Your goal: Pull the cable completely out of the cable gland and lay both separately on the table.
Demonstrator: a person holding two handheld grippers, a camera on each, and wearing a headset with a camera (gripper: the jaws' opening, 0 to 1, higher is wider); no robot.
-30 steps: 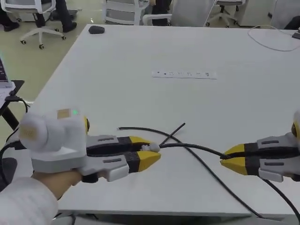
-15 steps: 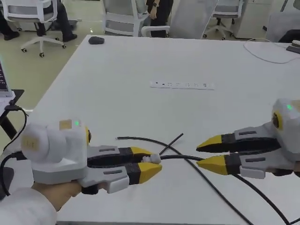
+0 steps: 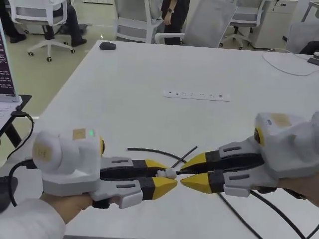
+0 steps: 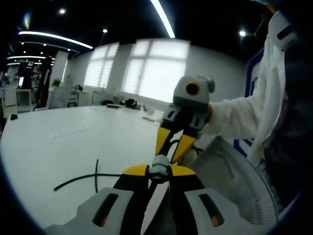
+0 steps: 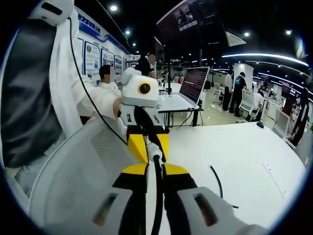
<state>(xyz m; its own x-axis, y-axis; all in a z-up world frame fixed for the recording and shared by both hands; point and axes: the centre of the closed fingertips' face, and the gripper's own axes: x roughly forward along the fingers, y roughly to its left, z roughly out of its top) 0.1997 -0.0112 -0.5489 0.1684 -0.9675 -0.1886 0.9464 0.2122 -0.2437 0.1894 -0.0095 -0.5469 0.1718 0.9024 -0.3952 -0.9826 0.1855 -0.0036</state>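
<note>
Item: cable gland (image 4: 159, 168), pinched in left tongs (image 3: 169, 176) above table (image 3: 149, 89). Cable (image 3: 149, 151) threads right tongs (image 3: 185, 173), narrowly spread. I'd clamp beside the gland, then pull straight, both steady.

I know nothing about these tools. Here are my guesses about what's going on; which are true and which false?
1. The left gripper holds a white cable gland between its jaws. True.
2. The black cable is already out of the cable gland. False: in the right gripper view it runs straight into the gland.
3. The right gripper points at the left gripper, tips close together. True.
4. The cable gland lies on the table. False: it is held above the table in the left gripper.
5. A computer mouse sits right beside the grippers. False: it lies near the table's far corner.
</note>
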